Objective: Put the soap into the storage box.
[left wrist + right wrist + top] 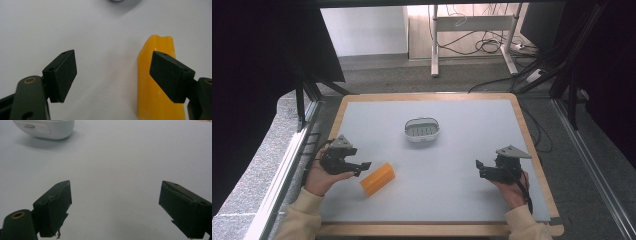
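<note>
While the left gripper [362,165] rested low over the left part of the table [472,150], its jaws stood spread wide and released, gripping nothing. In the left gripper view, the same gripper [112,75] had bare table surface between its pads, and the orange block [157,82] lay partly behind the pad at the right of that view, outside the gap; whether that pad touched the block could not be told. From the high view, the orange block [378,179] lay flat on the grey surface just beside the left gripper's tips, on the near-left part of the table, set at a slant. Further toward the middle and far side sat a white dish [422,129] with a slotted insert, well apart from the block. At the right, the right gripper [480,167] was held low near the table's right edge, its jaws pointing toward the centre. The right gripper view showed this gripper [115,205] likewise wide and released, with empty grey surface between the pads and the white dish [47,128] at the upper left.
</note>
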Available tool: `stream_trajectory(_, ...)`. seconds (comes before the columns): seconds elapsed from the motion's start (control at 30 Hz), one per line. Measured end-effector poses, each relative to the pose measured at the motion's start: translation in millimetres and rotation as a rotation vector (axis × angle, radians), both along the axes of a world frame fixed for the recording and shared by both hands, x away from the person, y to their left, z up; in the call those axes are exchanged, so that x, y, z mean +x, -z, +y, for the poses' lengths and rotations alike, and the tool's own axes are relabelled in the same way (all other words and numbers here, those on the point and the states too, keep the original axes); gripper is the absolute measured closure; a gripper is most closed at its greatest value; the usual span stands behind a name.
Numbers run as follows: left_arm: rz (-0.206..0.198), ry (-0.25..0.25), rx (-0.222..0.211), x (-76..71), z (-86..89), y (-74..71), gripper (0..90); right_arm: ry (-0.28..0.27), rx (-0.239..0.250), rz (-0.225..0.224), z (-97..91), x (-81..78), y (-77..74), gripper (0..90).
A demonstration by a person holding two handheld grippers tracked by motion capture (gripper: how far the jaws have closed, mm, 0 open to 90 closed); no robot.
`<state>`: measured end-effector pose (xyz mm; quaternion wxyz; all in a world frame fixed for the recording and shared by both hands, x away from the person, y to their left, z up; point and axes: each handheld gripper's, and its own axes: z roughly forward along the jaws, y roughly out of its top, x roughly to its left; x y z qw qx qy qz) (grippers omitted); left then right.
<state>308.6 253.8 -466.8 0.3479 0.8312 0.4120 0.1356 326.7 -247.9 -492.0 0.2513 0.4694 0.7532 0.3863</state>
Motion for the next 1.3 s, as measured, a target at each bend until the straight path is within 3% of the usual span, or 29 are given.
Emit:
stream_trajectory(0.17, 0.005, 0.003, -0.001, 1.0, -2.1, 1.1, 22.1, -0.023, -0.001, 0.012, -3.2, -3.4, 1.8, 13.5)
stream_trajectory(0.63, -0.011, 0.018, 0.009, -5.6, -4.4, -1.1, 21.9, -0.005, 0.012, 0.005, -10.8, -9.4, 1.0, 14.9)
stream_trajectory(0.97, -0.005, 0.004, -0.026, -8.1, -0.9, -5.1, 24.5, -0.042, 0.006, -0.013, -9.1, -6.5, 4.0, 15.8)
stream_trajectory(1.3, 0.013, 0.057, -0.015, -18.0, -6.8, -19.6, 26.5, -0.048, -0.016, -0.012, -5.0, -7.9, 2.5, 15.8)
